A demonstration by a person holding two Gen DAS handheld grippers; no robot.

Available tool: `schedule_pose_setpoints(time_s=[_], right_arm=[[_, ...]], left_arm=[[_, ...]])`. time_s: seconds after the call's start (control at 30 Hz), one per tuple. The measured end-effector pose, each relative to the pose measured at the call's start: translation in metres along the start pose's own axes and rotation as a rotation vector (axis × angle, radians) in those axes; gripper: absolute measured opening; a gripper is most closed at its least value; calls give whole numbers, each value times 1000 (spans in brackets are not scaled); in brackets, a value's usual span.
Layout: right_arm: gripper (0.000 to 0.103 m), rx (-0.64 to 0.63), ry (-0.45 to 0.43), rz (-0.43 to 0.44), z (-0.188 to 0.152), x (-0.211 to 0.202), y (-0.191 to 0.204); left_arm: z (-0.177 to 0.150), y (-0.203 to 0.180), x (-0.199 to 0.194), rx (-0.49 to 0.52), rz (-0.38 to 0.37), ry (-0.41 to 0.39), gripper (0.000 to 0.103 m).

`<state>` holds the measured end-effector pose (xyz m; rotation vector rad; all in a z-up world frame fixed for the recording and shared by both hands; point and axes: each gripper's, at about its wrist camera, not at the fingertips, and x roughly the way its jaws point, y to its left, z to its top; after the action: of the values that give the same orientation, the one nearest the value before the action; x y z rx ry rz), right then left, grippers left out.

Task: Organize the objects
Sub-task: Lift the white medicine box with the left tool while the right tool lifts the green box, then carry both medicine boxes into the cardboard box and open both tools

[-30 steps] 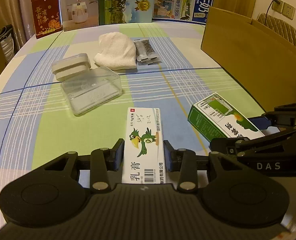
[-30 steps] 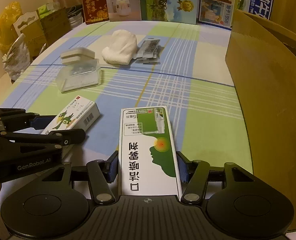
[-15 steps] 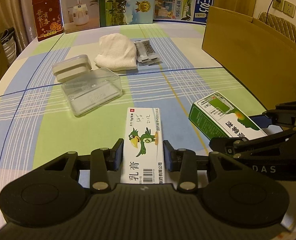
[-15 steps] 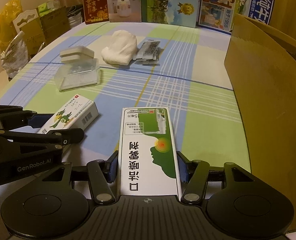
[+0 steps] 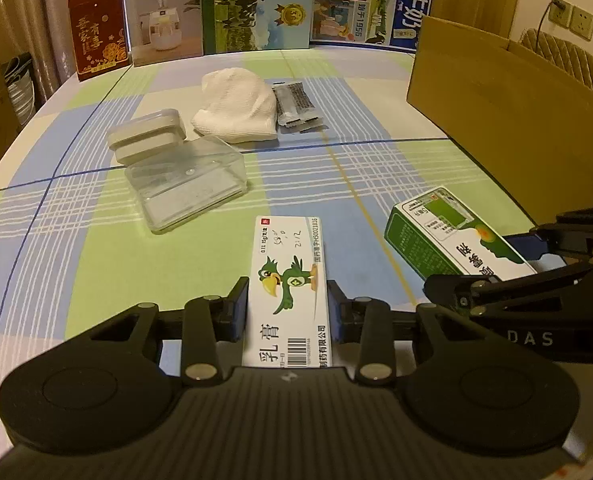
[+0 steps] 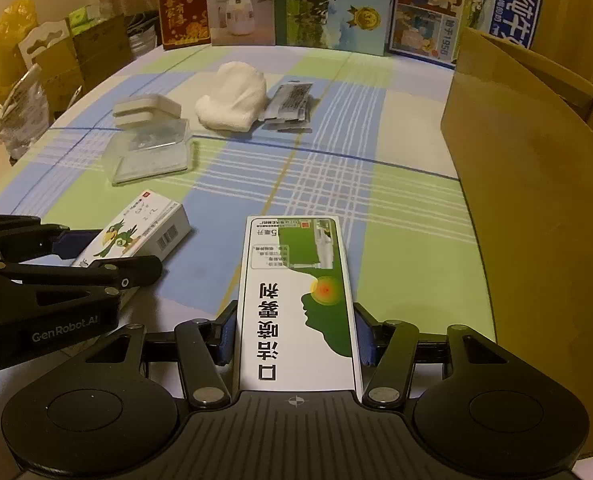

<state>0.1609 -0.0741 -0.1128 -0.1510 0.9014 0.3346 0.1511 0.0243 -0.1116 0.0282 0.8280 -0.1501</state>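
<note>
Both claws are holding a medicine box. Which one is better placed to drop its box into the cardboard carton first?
Right, probably. The right claw, shut on the green-and-white box, sits beside the cardboard carton. The left claw, holding the parrot box, is farther away.

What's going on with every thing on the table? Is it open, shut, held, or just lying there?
Left gripper: shut on the parrot box.
Parrot box: closed, held.
Right gripper: shut on the green spray box.
Green spray box: closed, held.
Clear plastic case: lying on the table, untouched; open or shut, cannot tell.
White cloth: bunched up.
Grey packet: lying flat.
Cardboard box: open at the top.
</note>
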Motion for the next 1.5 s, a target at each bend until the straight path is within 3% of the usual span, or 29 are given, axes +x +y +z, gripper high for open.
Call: schedule_pose_setpoints(time_s=[0.3,0.7,1.13,1.5], right_arm=[[53,28,-31,-5,4,-19,-8],[53,65,-119,-27,7,-85,-17],[53,120,-229,-79,12,-174,-49],[53,203,-264,-187,-2,-225,-110]], left_arm=[[5,-4,-8,-11,-2,7,33],[26,-30,-61,-63,-33,-41,33],[51,-89,-129,-50,-87,-85,33],[77,-158,-147,12,-189,-117,33]])
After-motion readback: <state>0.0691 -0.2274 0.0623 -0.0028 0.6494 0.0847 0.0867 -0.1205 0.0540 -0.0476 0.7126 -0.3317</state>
